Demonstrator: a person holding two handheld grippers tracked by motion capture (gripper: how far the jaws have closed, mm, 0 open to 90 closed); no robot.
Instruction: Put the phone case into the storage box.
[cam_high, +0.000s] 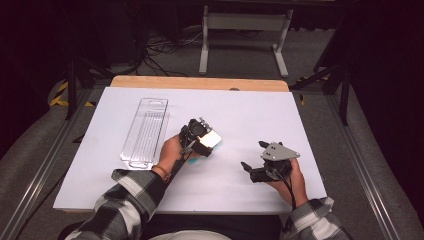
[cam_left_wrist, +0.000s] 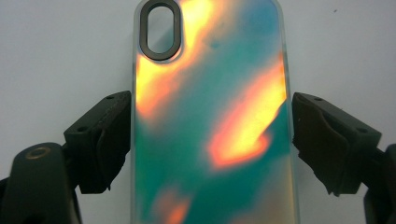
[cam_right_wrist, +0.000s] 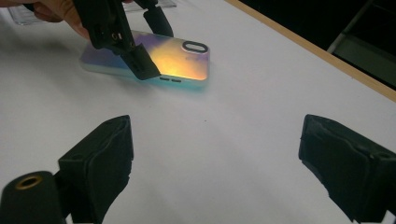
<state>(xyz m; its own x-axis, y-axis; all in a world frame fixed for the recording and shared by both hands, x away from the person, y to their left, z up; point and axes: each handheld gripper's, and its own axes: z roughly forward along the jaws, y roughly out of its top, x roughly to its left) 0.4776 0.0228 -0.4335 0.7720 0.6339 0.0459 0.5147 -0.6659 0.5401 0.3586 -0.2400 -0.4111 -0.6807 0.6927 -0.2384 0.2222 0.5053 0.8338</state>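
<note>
The phone case (cam_left_wrist: 212, 121) has a glossy iridescent back that swirls teal, orange and yellow, a pale translucent rim, and a dark oval camera cutout near one end. It lies flat on the white table (cam_high: 240, 110), back side up. The left gripper (cam_high: 199, 137) is lowered over it, and in the left gripper view the case runs straight up between the two black jaws: the left-hand jaw sits right against the case's edge, while a thin strip of table shows between the right-hand jaw and the other edge, so the jaws stand spread on either side of the case and are not clamped on it. The right gripper view shows what that close view cannot: the case's side wall with two small button slots, its purple-to-gold sheen at a low angle, and the left gripper's jaw tips reaching down to the table on either side of the case. The right gripper (cam_high: 256, 159) is held off to the side of the case, near it but not touching, its own jaws wide apart with bare table between them. The high view alone shows a clear plastic tray (cam_high: 145, 132) lying beyond the left gripper, on the side away from the right gripper.
</note>
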